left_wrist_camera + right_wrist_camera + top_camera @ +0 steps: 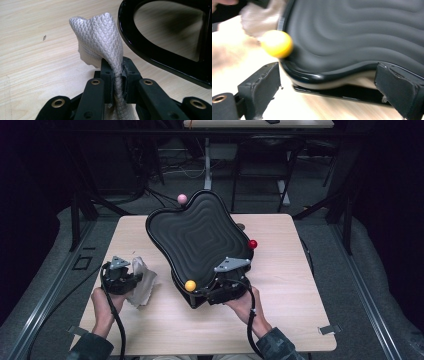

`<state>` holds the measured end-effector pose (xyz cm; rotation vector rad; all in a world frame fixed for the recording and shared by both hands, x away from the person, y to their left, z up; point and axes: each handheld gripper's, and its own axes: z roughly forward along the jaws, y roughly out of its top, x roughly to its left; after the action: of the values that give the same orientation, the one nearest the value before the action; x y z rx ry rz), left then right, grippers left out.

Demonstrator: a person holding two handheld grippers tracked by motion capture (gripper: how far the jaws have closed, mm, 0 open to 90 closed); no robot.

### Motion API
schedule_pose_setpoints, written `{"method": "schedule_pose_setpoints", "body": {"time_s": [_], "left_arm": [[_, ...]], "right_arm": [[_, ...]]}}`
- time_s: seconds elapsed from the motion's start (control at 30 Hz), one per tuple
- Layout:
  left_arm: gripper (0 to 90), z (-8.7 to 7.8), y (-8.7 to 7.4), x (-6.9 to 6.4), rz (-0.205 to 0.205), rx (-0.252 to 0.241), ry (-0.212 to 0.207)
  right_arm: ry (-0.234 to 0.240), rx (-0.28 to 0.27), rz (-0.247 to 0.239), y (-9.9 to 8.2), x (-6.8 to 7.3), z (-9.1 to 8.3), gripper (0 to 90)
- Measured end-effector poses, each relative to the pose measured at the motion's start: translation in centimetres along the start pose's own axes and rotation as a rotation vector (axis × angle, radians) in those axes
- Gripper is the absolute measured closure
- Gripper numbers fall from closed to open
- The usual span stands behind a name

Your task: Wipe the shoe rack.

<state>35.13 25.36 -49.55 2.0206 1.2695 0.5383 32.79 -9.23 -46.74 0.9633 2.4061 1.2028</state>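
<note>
The left tool [117, 82] was clamped on a grey cloth [100, 40] above the counter [300, 310]. The right tool [327, 85] stood wide open, holding nothing, its jaws on both sides of the black wavy tray's [200, 237] near rim, beside a yellow ball [277, 43].

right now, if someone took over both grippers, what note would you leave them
Left gripper: shut on the cloth, held low over the table, left of the board.
Right gripper: open, jaws either side of the near edge of the black wavy board, pads not pressing on it.
Board: tilted on its black frame at mid table, with a yellow ball at the near corner, a red ball at the right and a pink ball at the far one.
Done: cloth picked up.
Left, likely: steady the board with the right gripper, then wipe it with the cloth.
</note>
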Motion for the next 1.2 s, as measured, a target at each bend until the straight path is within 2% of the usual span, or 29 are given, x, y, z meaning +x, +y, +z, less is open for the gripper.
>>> {"method": "schedule_pose_setpoints", "body": {"time_s": [0.03, 0.13, 0.2, 0.23, 0.27, 0.3, 0.33, 0.43, 0.5, 0.6, 0.77, 1.03, 1.1, 1.17, 1.2], "left_arm": [[81.4, 0.0, 0.0, 0.0, 0.005, 0.002, -0.001], [81.3, 0.0, 0.0, -0.1, 0.009, 0.002, 0.002], [81.3, 0.0, 0.0, -0.1, 0.010, -0.001, 0.003], [81.3, 0.0, 0.0, 0.0, 0.015, 0.004, 0.008], [81.3, 0.0, 0.0, 0.0, 0.015, 0.004, 0.008], [81.3, 0.0, -0.1, 0.0, 0.011, 0.002, 0.007], [81.3, 0.0, -0.1, 0.1, 0.010, 0.004, 0.005], [81.2, 0.0, -0.1, 0.1, 0.008, 0.003, 0.005], [81.2, 0.1, -0.1, 0.2, 0.008, 0.003, 0.002], [81.2, 0.0, -0.1, 0.1, 0.012, 0.004, 0.001], [81.0, 0.0, -0.2, 0.1, 0.014, 0.005, 0.004], [81.3, 0.1, -0.1, -0.1, 0.015, 0.015, 0.002], [81.3, 0.1, -0.1, 0.0, 0.015, 0.010, -0.001], [81.2, 0.2, -0.1, 0.0, 0.013, 0.013, -0.002], [81.2, 0.2, -0.1, 0.0, 0.016, 0.012, -0.003]], "right_arm": [[0.025, -0.006, -0.011, 0.1, 0.4, 0.2, 9.1], [0.045, -0.012, -0.032, 0.7, 1.5, 0.7, 15.1], [0.066, -0.018, -0.045, 1.0, 2.3, 1.2, 25.4], [0.073, -0.004, -0.053, 1.1, 2.6, 1.6, 32.0], [0.073, -0.004, -0.053, 1.1, 2.6, 1.6, 32.0], [0.062, 0.013, -0.072, 1.2, 3.3, 2.2, 44.5], [0.052, 0.019, -0.076, 1.3, 3.5, 2.4, 48.3], [0.060, 0.020, -0.094, 1.2, 3.6, 2.6, 58.5], [0.067, 0.018, -0.097, 1.1, 3.5, 2.5, 58.8], [0.044, 0.029, -0.101, 0.9, 3.3, 2.2, 58.8], [0.029, 0.036, -0.098, 0.1, 2.1, 1.2, 59.0], [0.003, 0.033, -0.062, -1.0, -0.4, -0.3, 59.0], [-0.017, 0.037, -0.052, -1.1, -0.8, -0.5, 58.2], [-0.003, 0.016, -0.027, -1.0, -0.8, -0.3, 56.0], [-0.002, 0.002, -0.030, -0.9, -0.6, 0.0, 53.8]]}}
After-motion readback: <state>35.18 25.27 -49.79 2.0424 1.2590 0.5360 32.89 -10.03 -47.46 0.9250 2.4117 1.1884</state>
